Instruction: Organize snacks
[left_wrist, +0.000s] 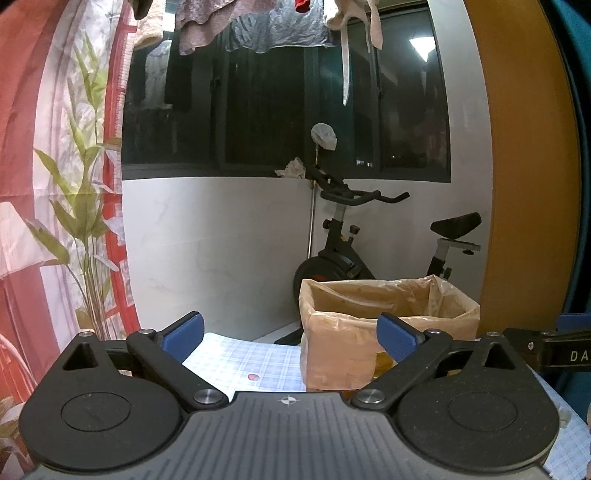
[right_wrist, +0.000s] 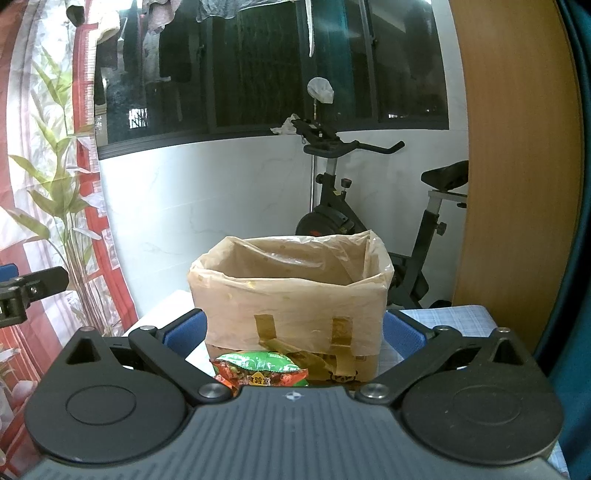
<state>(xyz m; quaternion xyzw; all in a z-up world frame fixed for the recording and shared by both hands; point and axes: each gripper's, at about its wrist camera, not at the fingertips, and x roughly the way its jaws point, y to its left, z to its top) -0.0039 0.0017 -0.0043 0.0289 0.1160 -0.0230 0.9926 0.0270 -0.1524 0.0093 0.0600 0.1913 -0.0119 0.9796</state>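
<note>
Left wrist view, nearest: left gripper (left_wrist: 290, 334), blue fingers (left_wrist: 183, 334) spread wide, released, nothing between them. Below the gap, checked cloth (left_wrist: 236, 363) bearing a small red spot (left_wrist: 253, 377). At 1 o'clock from the gap, box (left_wrist: 343, 354) lined with a translucent bag (left_wrist: 458, 302), standing upright on the cloth; right finger overlapping its front wall in this view, contact not determinable. At 3 o'clock, edge of frame, part of right gripper (left_wrist: 554, 350). Beyond the box, exercise bike (left_wrist: 351, 236) against a white wall. At 9 o'clock, curtain (left_wrist: 74, 184) with bamboo print. At 12 o'clock, dark window (left_wrist: 258, 110) with hanging laundry (left_wrist: 258, 29).

Right wrist view, nearest: right gripper (right_wrist: 293, 336), likewise released, fingers (right_wrist: 184, 334) wide apart and flanking the box (right_wrist: 291, 306). Just at the gripper body's front edge, between the fingers, snack packet (right_wrist: 260, 369), green and red, lying in front of the box's base, ungrasped; lower part hidden by the gripper body. Taped strips (right_wrist: 341, 332) on the box front. At 9 o'clock, part of the left gripper (right_wrist: 26, 291). Behind the box, bike (right_wrist: 332, 177), then window (right_wrist: 258, 66). At 3 o'clock, wooden panel (right_wrist: 517, 166).
</note>
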